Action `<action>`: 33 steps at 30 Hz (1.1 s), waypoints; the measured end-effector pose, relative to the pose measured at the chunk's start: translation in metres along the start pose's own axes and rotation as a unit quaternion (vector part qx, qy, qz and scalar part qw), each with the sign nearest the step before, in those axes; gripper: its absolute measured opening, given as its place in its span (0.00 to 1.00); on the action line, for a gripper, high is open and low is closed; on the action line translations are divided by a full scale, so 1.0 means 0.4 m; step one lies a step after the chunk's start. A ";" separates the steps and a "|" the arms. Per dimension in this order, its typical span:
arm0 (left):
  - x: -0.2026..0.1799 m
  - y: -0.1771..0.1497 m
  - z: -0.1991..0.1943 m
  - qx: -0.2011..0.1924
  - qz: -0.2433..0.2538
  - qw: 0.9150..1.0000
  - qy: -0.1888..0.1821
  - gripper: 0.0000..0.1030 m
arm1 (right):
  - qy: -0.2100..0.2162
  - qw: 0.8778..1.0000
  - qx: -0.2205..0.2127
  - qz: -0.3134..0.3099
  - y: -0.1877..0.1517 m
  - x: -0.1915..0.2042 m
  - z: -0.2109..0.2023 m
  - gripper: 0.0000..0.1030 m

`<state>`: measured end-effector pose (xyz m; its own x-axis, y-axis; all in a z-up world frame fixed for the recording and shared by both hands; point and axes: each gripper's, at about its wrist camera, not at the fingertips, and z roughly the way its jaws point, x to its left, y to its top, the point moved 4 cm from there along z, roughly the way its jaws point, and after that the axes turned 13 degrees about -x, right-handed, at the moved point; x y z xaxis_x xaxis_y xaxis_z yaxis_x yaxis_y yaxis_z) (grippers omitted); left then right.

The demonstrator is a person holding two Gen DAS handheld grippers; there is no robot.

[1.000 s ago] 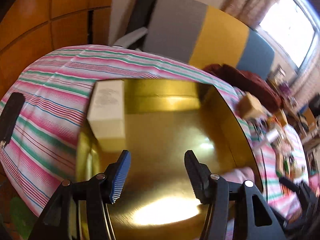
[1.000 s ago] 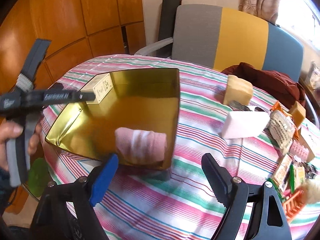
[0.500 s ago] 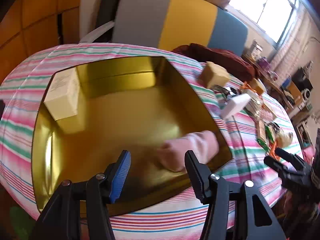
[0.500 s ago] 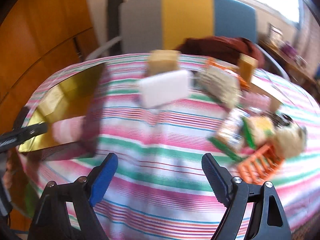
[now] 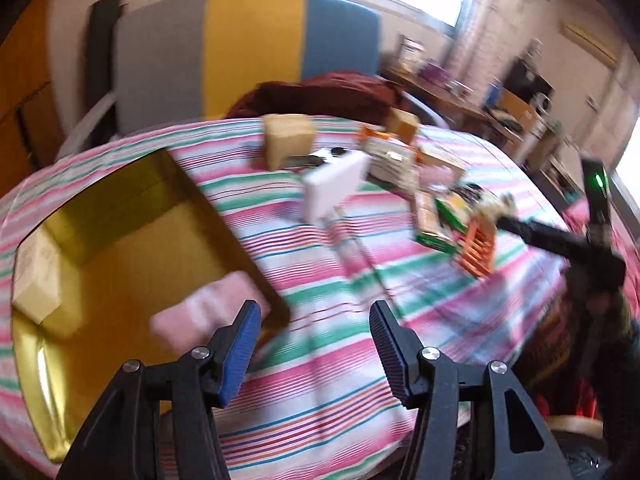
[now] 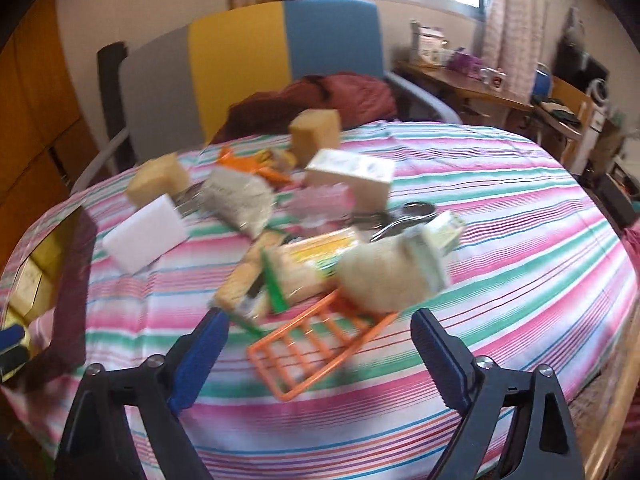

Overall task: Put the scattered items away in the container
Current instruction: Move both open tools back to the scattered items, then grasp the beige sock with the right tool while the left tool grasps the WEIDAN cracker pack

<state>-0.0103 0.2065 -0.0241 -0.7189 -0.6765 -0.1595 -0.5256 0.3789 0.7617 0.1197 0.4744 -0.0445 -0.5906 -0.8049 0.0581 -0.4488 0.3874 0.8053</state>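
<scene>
**Both grippers empty and turned toward the clutter**

The gold container (image 5: 120,236) sits at the left edge of the striped counter (image 5: 340,360), holding a cream box (image 5: 36,276) in its far left corner and a soft pink roll (image 5: 208,316) against its near right wall. The rest lies well apart to the right: a white block (image 6: 146,236), two tan sponge cubes (image 6: 158,178), a pale carton (image 6: 350,174), wrapped snack packs (image 6: 308,264), a fluffy cream piece (image 6: 384,276) and an orange plastic rack (image 6: 316,344).

The left gripper (image 5: 316,348) is spread wide and holds nothing, hovering over the container's near right corner. The right gripper (image 6: 320,356) is likewise wide open and empty, just short of the orange rack.

Judging by looks, the rack is light and stiff but open-barred, so a pinch across one outer rail would hold better than the slats. The fluffy piece resting on it looks soft and compressible; it would probably tip off if the rack is lifted first. The sponges and white block should squash a little and suit a grip across their short sides.

Compared with half a second ago, the left view has swung right, away from the container's interior toward the pile, and the right gripper has come nearer the rack. Both views are motion-blurred.
</scene>
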 end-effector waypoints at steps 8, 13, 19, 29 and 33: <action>-0.146 0.048 0.082 0.015 0.081 0.995 -0.057 0.56 | -0.050 0.999 -0.016 0.011 -0.011 -0.044 0.056 0.99; -0.179 0.071 0.147 0.030 0.076 0.993 -0.091 0.59 | -0.073 0.996 -0.045 -0.022 -0.011 -0.039 0.080 0.99; -0.194 0.096 0.216 0.043 0.056 0.991 -0.112 0.64 | -0.088 0.992 -0.061 -0.063 -0.005 -0.031 0.115 0.99; -0.214 0.117 0.306 0.073 0.058 0.990 -0.103 0.62 | -0.097 0.992 -0.048 -0.071 -0.023 -0.044 0.143 0.71; -0.232 0.136 0.333 0.080 0.063 0.989 -0.105 0.61 | -0.080 0.995 -0.047 -0.021 -0.016 -0.074 0.132 0.70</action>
<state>-0.0328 0.3738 -0.0515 -0.8531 -0.4776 -0.2101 -0.4794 0.5583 0.6771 0.1045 0.5197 -0.0824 -0.6757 -0.7343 -0.0655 -0.4152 0.3056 0.8569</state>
